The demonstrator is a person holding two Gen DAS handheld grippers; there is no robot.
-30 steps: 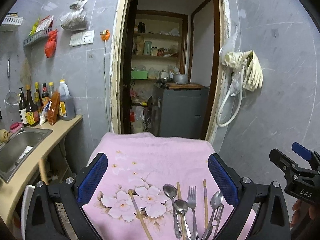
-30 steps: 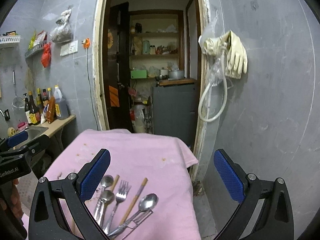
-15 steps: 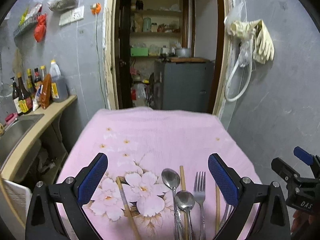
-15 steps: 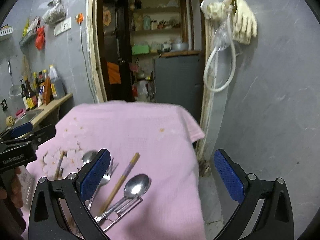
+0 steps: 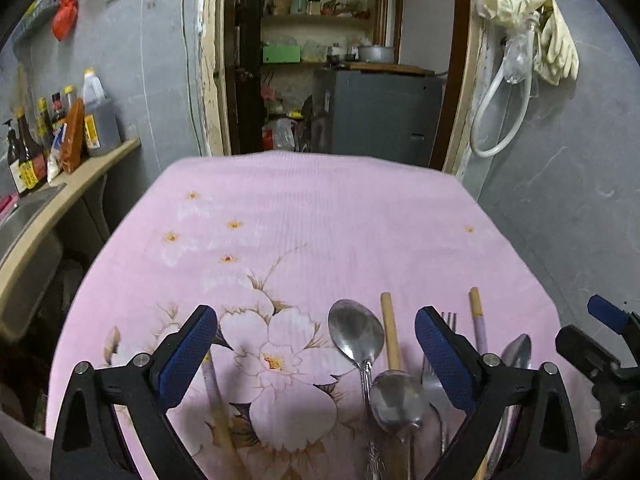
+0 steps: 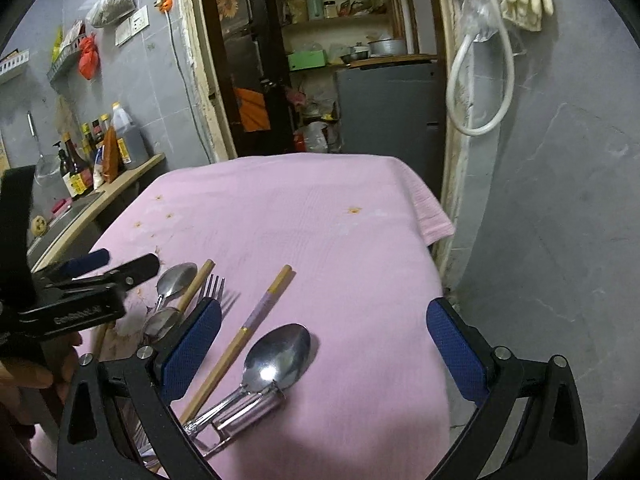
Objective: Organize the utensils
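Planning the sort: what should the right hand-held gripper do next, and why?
Probably lower the right hand-held gripper onto the big spoon: its jaws are closing with nothing gripped yet, and that spoon lies between them on the pink cloth, clear of the other cutlery.

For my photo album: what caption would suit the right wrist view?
Right gripper, its jaws closing, hovers above a big spoon and chopstick on pink cloth.
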